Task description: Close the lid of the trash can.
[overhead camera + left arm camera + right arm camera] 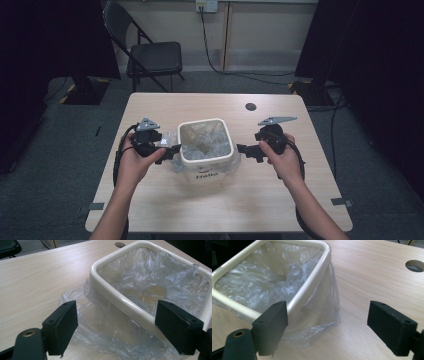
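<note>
One cream bin (205, 145), lined with one clear plastic bag (205, 172), stands mid-table. At its left rim, the left gripper (171, 150) gapes wide over the bag's loose skirt, nearer. Right of the bin, the right gripper (243, 149) waits wide, holding nothing, just apart.
</note>
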### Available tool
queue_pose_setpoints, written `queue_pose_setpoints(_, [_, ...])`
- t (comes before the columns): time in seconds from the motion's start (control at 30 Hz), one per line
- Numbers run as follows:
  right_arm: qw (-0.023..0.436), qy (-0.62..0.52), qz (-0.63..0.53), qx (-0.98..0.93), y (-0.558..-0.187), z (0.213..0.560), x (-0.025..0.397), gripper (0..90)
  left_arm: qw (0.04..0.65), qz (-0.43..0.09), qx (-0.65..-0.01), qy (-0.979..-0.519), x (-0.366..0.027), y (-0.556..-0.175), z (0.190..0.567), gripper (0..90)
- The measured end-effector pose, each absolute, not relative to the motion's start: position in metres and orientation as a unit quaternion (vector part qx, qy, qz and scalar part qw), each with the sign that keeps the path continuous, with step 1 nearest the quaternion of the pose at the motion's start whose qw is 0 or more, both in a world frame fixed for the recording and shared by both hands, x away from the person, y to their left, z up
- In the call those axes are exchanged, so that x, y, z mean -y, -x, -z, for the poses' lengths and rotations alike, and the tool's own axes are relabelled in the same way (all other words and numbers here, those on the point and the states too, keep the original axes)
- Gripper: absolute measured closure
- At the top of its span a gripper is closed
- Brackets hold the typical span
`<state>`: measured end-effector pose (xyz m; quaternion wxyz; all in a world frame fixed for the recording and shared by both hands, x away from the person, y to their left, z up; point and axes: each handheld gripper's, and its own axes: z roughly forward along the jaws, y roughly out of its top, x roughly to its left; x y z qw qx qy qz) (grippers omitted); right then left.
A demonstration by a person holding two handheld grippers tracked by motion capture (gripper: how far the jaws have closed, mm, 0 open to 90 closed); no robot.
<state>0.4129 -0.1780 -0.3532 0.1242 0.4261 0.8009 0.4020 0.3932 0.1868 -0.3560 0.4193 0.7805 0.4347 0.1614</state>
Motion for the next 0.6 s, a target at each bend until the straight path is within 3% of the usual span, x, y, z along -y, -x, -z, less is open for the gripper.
queue_pose_setpoints(0.6, [0.117, -0.422, -0.399, -0.806, -0.411, 0.367, 0.187, 16.0, 0.420, -0.155, -0.438, -0.780, -0.195, -0.386, 0.363, 18.0])
